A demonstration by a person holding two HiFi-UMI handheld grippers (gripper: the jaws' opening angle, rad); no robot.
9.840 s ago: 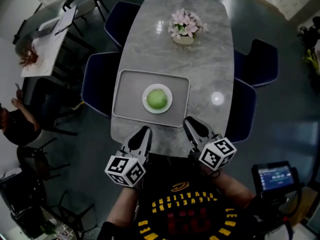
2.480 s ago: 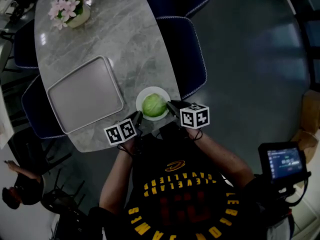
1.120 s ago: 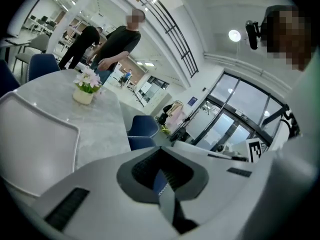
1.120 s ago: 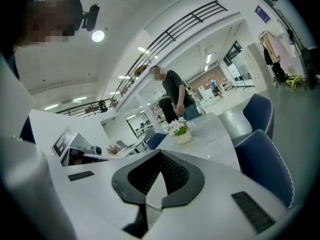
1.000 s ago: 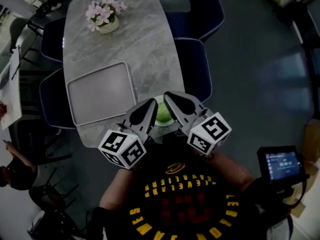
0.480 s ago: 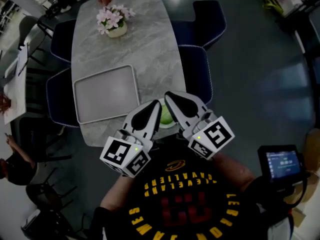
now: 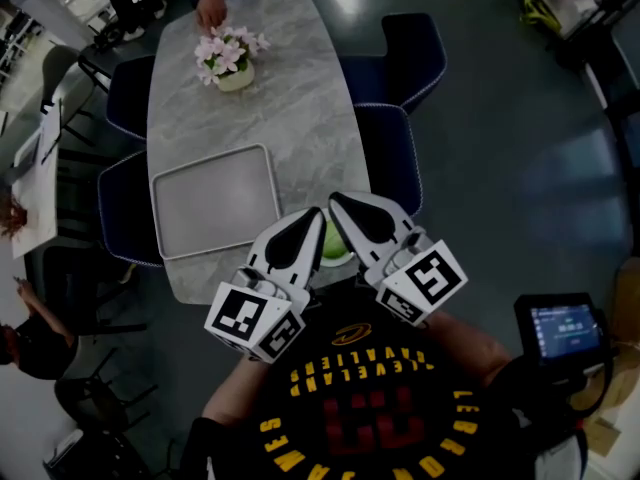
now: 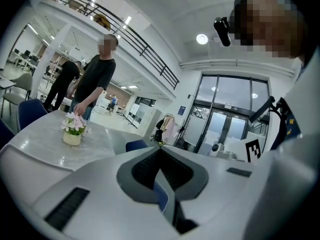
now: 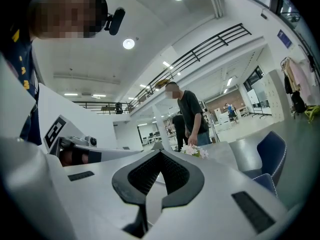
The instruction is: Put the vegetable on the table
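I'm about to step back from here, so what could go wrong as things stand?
1. The vegetable on its plate sits close to the near edge of the table, right by the person. A bump might tip it off.
2. The left gripper and right gripper, both shut and empty, cover most of it in the head view. Lowering them blind could strike the plate.

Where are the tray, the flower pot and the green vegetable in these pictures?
tray [image 7: 215, 200], head view, its bare flat middle.
flower pot [image 7: 231, 56], head view, the pink blossoms.
green vegetable [image 7: 335, 240], head view, the small green part that shows.
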